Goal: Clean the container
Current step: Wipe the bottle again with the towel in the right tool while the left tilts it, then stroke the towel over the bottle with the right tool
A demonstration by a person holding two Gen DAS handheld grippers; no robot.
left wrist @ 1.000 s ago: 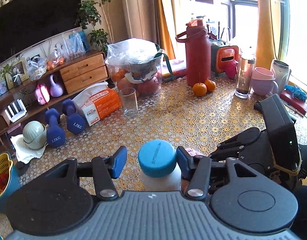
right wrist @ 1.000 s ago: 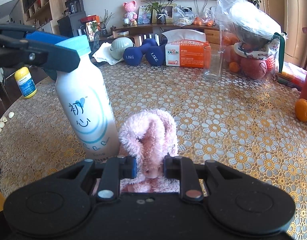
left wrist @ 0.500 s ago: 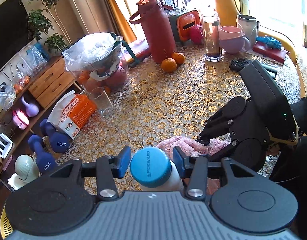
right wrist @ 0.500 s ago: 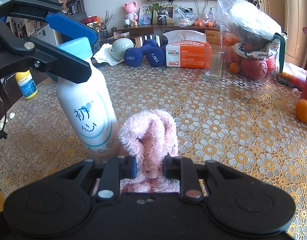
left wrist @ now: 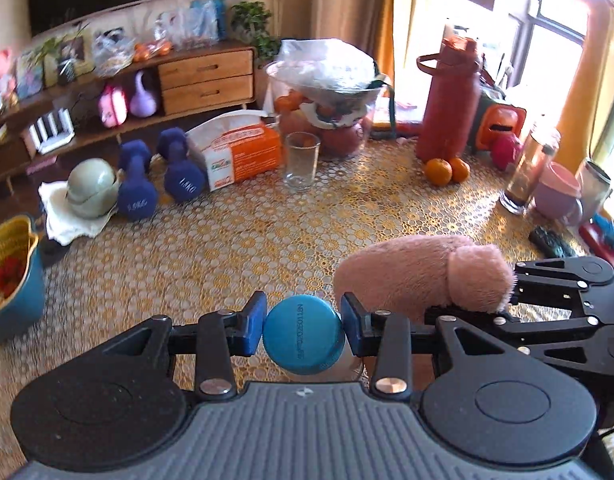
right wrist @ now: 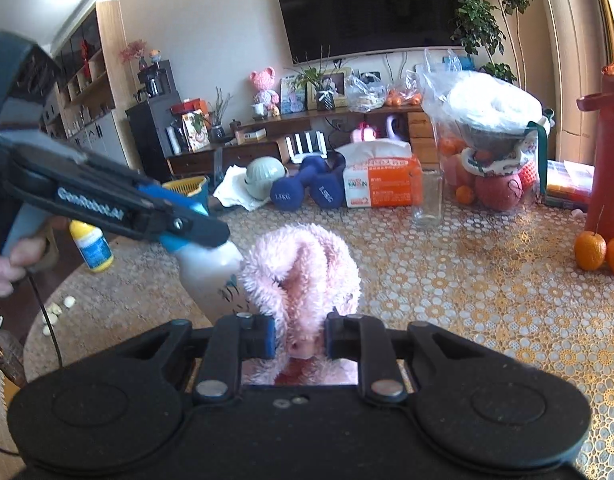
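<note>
You lifted the white blue-capped plastic bottle [left wrist: 303, 334] off the desk, left gripper [left wrist: 303, 330] fingers clamping its cap, right gripper [right wrist: 299, 338] fingers pinching the fluffy pink cloth [right wrist: 303, 272] now against it, so wiping had started.

White bottle [right wrist: 209, 280], blue cap [left wrist: 303, 334], fluffy pink cloth [right wrist: 303, 272] touching its side

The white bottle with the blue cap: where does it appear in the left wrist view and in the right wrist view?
Left wrist view: bottom centre, seen from above; the left gripper is closed on the blue cap of the white bottle.
Right wrist view: left of centre; the white bottle touches the pink fluffy cloth, and the cap is hidden by the fingers.
Shared landmark: the orange tissue pack.
</note>
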